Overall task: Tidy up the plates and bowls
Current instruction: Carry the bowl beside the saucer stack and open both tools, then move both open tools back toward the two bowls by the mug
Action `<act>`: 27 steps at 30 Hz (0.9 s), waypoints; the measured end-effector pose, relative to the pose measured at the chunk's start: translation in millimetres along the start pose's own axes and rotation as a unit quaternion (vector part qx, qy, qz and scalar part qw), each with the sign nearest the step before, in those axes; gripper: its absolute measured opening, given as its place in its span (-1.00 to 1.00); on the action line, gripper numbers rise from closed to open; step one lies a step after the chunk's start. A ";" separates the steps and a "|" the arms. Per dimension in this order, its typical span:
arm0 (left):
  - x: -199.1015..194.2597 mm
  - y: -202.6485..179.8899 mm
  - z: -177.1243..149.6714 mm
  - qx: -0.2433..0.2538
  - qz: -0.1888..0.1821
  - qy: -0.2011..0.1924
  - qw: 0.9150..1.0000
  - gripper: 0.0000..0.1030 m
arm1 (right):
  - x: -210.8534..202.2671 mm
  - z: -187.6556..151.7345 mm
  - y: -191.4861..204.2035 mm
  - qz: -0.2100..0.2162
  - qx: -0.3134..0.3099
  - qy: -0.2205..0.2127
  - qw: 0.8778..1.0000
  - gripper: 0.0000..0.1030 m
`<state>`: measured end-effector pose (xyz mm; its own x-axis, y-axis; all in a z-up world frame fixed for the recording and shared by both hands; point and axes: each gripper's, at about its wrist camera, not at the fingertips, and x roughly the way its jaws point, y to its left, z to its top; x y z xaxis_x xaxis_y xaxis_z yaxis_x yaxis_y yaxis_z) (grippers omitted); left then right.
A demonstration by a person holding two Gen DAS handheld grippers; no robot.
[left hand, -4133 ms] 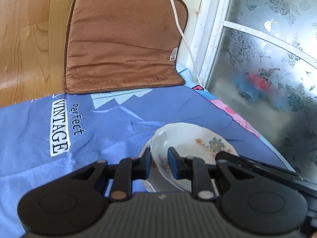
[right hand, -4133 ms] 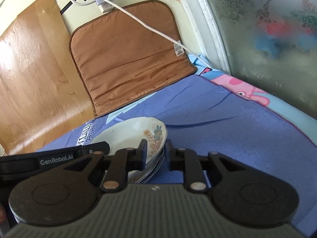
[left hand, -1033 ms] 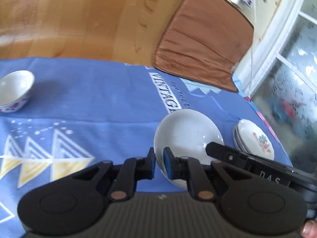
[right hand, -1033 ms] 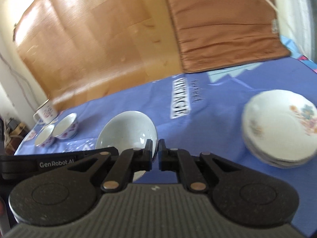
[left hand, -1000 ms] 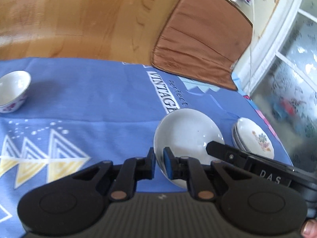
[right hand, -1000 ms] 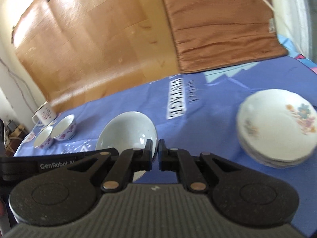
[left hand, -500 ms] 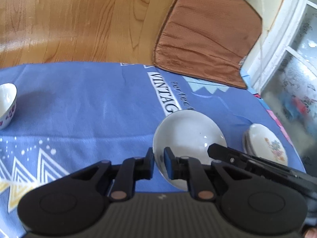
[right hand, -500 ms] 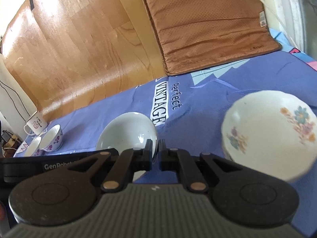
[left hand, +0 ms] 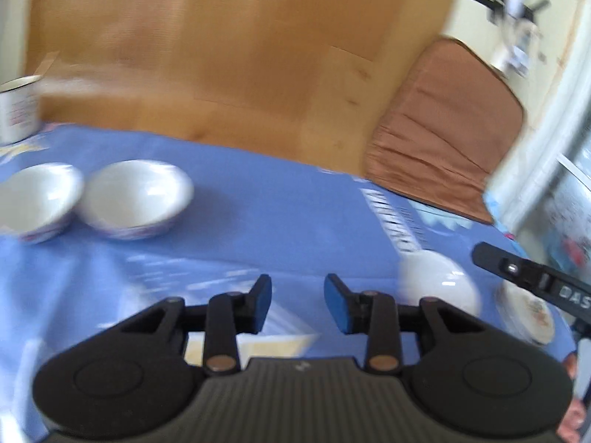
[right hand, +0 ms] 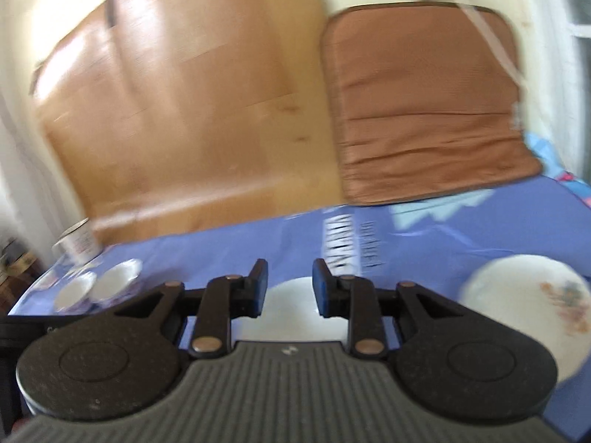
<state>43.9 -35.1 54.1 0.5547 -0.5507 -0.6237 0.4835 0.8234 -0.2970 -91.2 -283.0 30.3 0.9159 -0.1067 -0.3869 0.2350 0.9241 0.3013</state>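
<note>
A plain white bowl (left hand: 439, 288) (right hand: 291, 301) rests on the blue cloth (left hand: 280, 221), just left of a stack of floral plates (left hand: 528, 313) (right hand: 528, 313). My left gripper (left hand: 298, 302) is to the left of that bowl, its jaws opening with nothing between them. My right gripper (right hand: 290, 288) hangs over the bowl's near rim, jaws opening; the bowl shows through the gap, and the pads stand off it. Two small patterned bowls (left hand: 136, 199) (right hand: 116, 280) sit side by side at the far left. Both views are blurred.
A white mug (left hand: 16, 110) (right hand: 77, 240) stands at the cloth's far left corner. A brown cushion (left hand: 443, 133) leans against the wooden headboard (left hand: 221, 55) behind. A frosted window (left hand: 569, 221) bounds the right side.
Both grippers were shut on the plain white bowl's rim and have let go. The left gripper has swung left, bringing the two small bowls into view. The bowl now lies beside the floral plates.
</note>
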 end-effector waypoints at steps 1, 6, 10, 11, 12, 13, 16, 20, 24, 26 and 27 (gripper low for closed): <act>-6.2 15.8 -2.3 -0.011 0.014 -0.004 1.000 -0.37 | 4.8 -0.2 9.0 0.017 -0.007 0.013 1.000 -0.42; -33.0 85.7 -11.1 -0.075 0.057 -0.017 0.995 -0.38 | 40.3 -5.7 54.7 0.093 -0.031 0.092 0.991 -0.44; -57.7 127.8 -15.3 -0.113 0.080 -0.044 0.989 -0.38 | 58.9 -15.6 93.3 0.129 -0.047 0.143 0.980 -0.45; -62.5 136.0 -15.6 -0.121 0.083 -0.050 0.988 -0.38 | 62.1 -18.4 102.2 0.137 -0.051 0.153 0.977 -0.45; -65.8 141.9 -16.0 -0.128 0.085 -0.055 0.987 -0.38 | 64.7 -21.2 111.0 0.145 -0.055 0.162 0.974 -0.45; -69.5 149.1 -16.8 -0.134 0.086 -0.060 0.985 -0.38 | 68.0 -23.8 119.0 0.152 -0.059 0.169 0.972 -0.45; -74.4 155.2 -19.4 -0.136 0.086 -0.064 0.985 -0.38 | 69.7 -30.9 140.5 0.164 -0.078 0.180 0.967 -0.45; -70.8 139.3 -24.4 -0.111 0.069 -0.058 0.990 -0.38 | 67.1 -34.2 152.1 0.162 -0.094 0.172 0.967 -0.43; -59.3 101.2 -31.5 -0.074 0.025 -0.043 0.996 -0.38 | 51.1 -34.0 143.0 0.135 -0.106 0.145 0.975 -0.43; -50.8 76.6 -34.7 -0.049 -0.005 -0.030 0.998 -0.38 | 44.7 -33.2 131.3 0.111 -0.103 0.134 0.979 -0.43; -46.9 65.4 -36.1 -0.039 -0.017 -0.024 0.999 -0.38 | 37.6 -32.3 122.3 0.097 -0.099 0.127 0.982 -0.43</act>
<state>25.1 49.6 37.8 0.5715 -0.5834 -0.5771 0.4503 0.8109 -0.3737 -38.5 -162.2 24.5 0.8200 0.1505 -0.5523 -0.0275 0.9741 0.2246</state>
